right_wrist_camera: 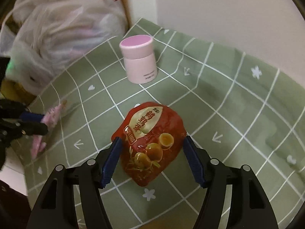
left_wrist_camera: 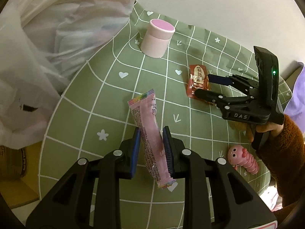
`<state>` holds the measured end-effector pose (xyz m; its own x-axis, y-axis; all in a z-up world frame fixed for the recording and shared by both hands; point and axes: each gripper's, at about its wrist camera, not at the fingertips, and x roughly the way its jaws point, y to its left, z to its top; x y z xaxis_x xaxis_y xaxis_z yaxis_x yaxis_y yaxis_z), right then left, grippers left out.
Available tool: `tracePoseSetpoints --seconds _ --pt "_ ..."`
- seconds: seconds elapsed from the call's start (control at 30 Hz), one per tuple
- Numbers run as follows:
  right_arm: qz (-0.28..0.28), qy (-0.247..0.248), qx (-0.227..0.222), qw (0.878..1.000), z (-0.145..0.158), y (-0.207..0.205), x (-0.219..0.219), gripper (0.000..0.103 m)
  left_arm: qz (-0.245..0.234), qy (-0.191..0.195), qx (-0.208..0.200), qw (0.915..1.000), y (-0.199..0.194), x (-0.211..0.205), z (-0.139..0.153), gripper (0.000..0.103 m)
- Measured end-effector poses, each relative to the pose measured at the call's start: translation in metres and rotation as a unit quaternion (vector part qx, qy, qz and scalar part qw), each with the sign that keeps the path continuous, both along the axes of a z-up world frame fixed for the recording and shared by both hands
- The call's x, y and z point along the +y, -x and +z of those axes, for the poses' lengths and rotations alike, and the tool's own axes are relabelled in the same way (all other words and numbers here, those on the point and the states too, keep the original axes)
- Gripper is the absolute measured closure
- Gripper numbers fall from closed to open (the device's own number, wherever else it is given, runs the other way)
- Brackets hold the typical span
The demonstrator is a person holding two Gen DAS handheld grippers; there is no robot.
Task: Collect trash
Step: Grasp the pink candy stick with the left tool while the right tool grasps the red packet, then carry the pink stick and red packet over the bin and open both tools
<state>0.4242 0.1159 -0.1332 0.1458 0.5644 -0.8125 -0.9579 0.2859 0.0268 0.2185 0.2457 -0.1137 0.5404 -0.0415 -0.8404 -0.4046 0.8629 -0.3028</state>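
My left gripper is shut on a long pink snack wrapper and holds it over the green checked tablecloth. It also shows in the right wrist view, blurred, at the left. My right gripper is open, its pads on either side of a red snack pouch that lies flat on the cloth. In the left wrist view the right gripper is at the red pouch. A white plastic bag bulges at the left; it also shows in the right wrist view.
A pink lidded jar stands upright at the back of the cloth, also in the right wrist view. A pink toy caterpillar lies near the right front. A cardboard box sits below the bag. A white wall is behind.
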Motion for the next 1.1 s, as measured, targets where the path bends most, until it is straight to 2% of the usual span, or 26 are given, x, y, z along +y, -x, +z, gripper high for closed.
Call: tracePoseSetpoints --seconds 0.03,0.07,0.1,0.17,0.23,0.3,0.43,0.67,0.77,0.9,1.1 --pt "0.001 -0.003 0.004 1.000 0.001 0.000 0.000 0.047 0.001 0.000 -0.001 1.0000 0.001 0.000 0.000 0.081" --pt "0.003 -0.006 0.015 1.000 0.002 0.000 -0.001 0.058 0.002 0.000 -0.001 1.0000 0.002 -0.001 0.002 0.081" --pt "0.005 -0.008 0.030 1.000 0.005 -0.001 -0.002 0.065 0.002 0.000 -0.002 1.0000 0.002 -0.002 0.003 0.081" --pt "0.002 -0.011 0.031 0.999 0.011 0.001 -0.008 0.068 0.001 -0.001 -0.006 1.0000 0.001 -0.003 0.005 0.081" --pt "-0.003 -0.012 0.016 1.000 0.018 0.005 -0.014 0.075 -0.005 -0.003 -0.013 0.9999 0.000 -0.005 0.010 0.081" --pt "-0.015 -0.020 0.015 1.000 0.028 0.008 -0.023 0.076 -0.014 -0.006 -0.020 0.9997 -0.001 -0.010 0.016 0.081" --pt "-0.072 -0.041 -0.004 0.997 0.060 0.019 -0.055 0.076 -0.035 -0.012 -0.038 0.9986 -0.008 -0.022 0.031 0.081" --pt "-0.213 -0.074 -0.036 0.974 0.117 0.054 -0.143 0.076 -0.104 -0.017 -0.090 0.9903 -0.030 -0.057 0.069 0.081" --pt "-0.258 -0.084 -0.049 0.961 0.134 0.073 -0.184 0.076 -0.136 -0.021 -0.115 0.9838 -0.041 -0.078 0.088 0.081" --pt "-0.315 -0.098 -0.066 0.942 0.156 0.096 -0.232 0.076 -0.189 -0.024 -0.145 0.9710 -0.056 -0.116 0.112 0.081" --pt "-0.392 -0.111 -0.104 0.907 0.185 0.126 -0.308 0.076 -0.276 -0.017 -0.182 0.9437 -0.071 -0.183 0.141 0.081"
